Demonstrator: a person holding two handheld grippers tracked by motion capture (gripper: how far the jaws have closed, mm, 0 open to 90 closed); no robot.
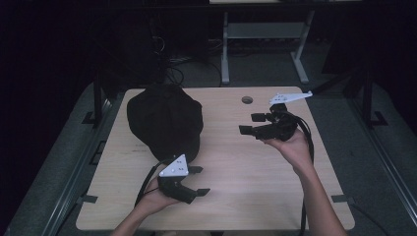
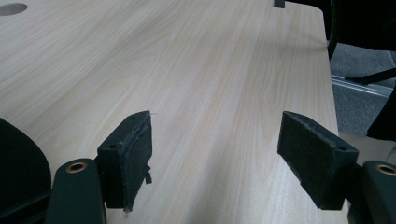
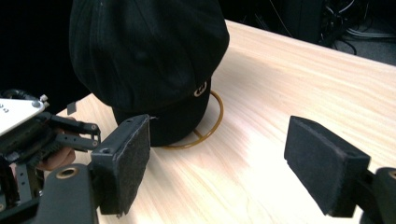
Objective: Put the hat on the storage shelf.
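A black cap (image 1: 164,123) lies crown up on the left half of the wooden table (image 1: 246,187). In the right gripper view the cap (image 3: 144,60) has a thin tan ring (image 3: 218,109) showing from under its near edge. My left gripper (image 1: 200,180) is held just in front of the cap, jaws open and pointing right over bare wood (image 2: 215,119). Over the right half of the table, my right gripper (image 1: 250,123) is raised in the hand, open and aimed left at the cap (image 3: 217,128). Neither gripper holds anything.
A round cable hole (image 1: 247,100) sits near the table's far edge. Another desk's white legs (image 1: 225,49) and cables stand on the floor behind. The table's right edge (image 2: 327,70) is close in the left gripper view, with a dark chair base beyond.
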